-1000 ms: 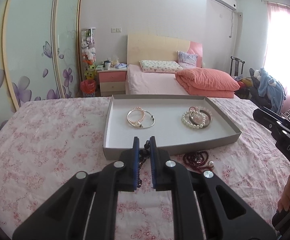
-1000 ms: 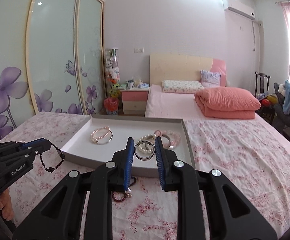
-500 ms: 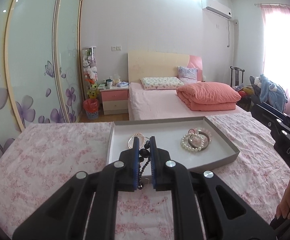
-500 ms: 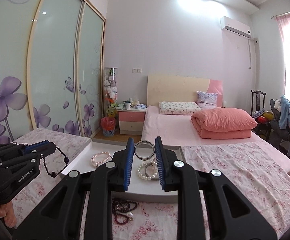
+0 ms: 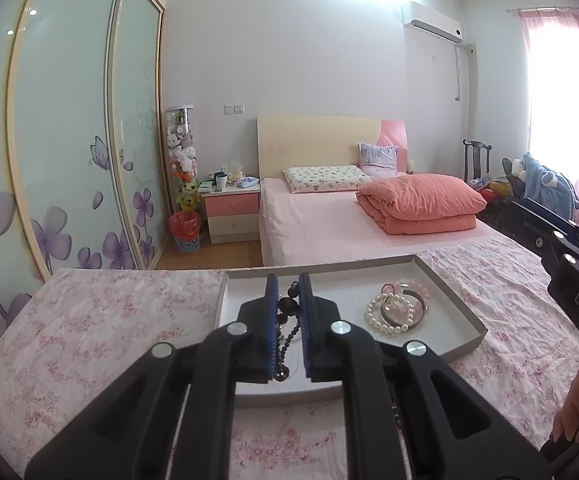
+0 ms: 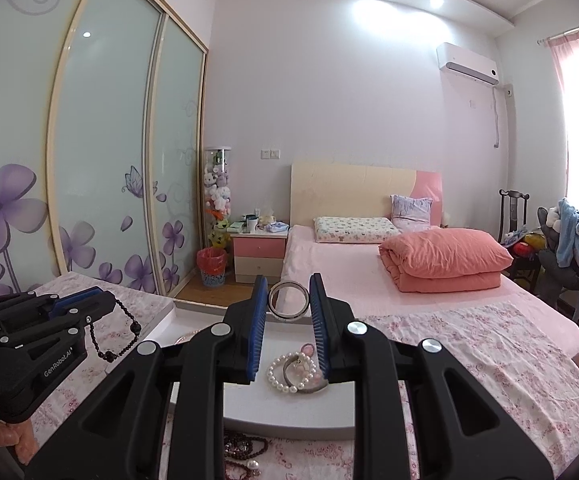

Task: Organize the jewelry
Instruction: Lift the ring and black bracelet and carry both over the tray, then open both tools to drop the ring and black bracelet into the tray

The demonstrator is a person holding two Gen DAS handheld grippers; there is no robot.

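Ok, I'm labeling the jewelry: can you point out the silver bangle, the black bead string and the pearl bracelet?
silver bangle (image 6: pixel 288 284): right wrist view, top of its rim.
black bead string (image 6: pixel 107 356): right wrist view, the hanging loop's low bead.
pearl bracelet (image 5: pixel 373 309): left wrist view, left side pearls.

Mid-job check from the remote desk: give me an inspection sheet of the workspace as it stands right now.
Surface: pink floral bedspread, wrinkled.
Job's things: grey tray on the bedspread, holding a white pearl bracelet bunched with pink pieces. Dark red bead necklace lies on the bedspread beside the tray's near wall.
Clutter: nothing seen on the bedspread besides the jewelry.
Grippers: left gripper shut on a black bead bracelet that dangles; right gripper shut on a silver bangle, held upright.
Cables: nothing seen near the work; one wall cable under the air conditioner.
Surroundings: second bed with orange folded quilt, pink nightstand, sliding wardrobe doors, bright window at the right.
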